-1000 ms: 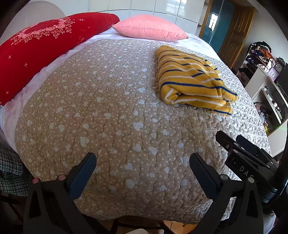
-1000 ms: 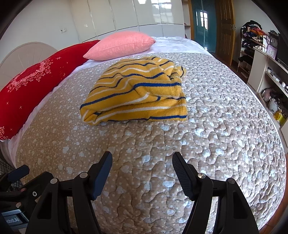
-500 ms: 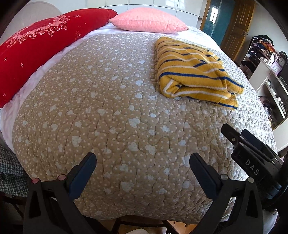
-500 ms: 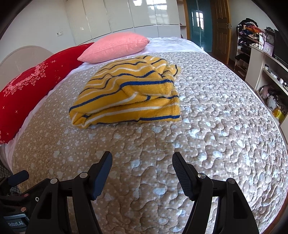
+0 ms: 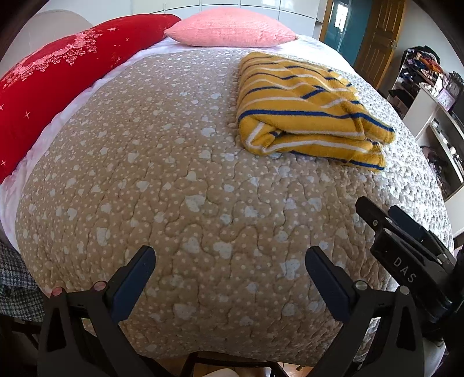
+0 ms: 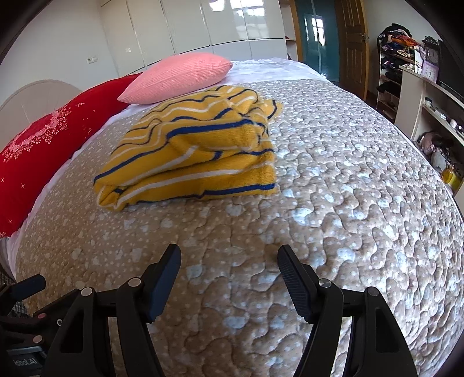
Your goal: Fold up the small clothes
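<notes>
A yellow garment with blue and white stripes [image 5: 307, 113] lies folded in a thick bundle on the beige quilted bedspread [image 5: 174, 174]; it also shows in the right wrist view [image 6: 197, 153]. My left gripper [image 5: 229, 261] is open and empty above the near part of the bed, short of the garment and to its left. My right gripper [image 6: 229, 261] is open and empty, also short of the garment and a little right of its middle. The right gripper's body shows at the lower right of the left wrist view [image 5: 406, 255].
A red pillow [image 5: 58, 87] and a pink pillow [image 5: 232, 27] lie at the head of the bed. White shelves [image 6: 429, 110] with small items stand to the right. A wooden door [image 6: 351, 43] and white wardrobes [image 6: 203, 26] are behind.
Both grippers have moved forward over the bed toward the garment, which now looks larger and closer. Both stay open. The garment has not moved.
</notes>
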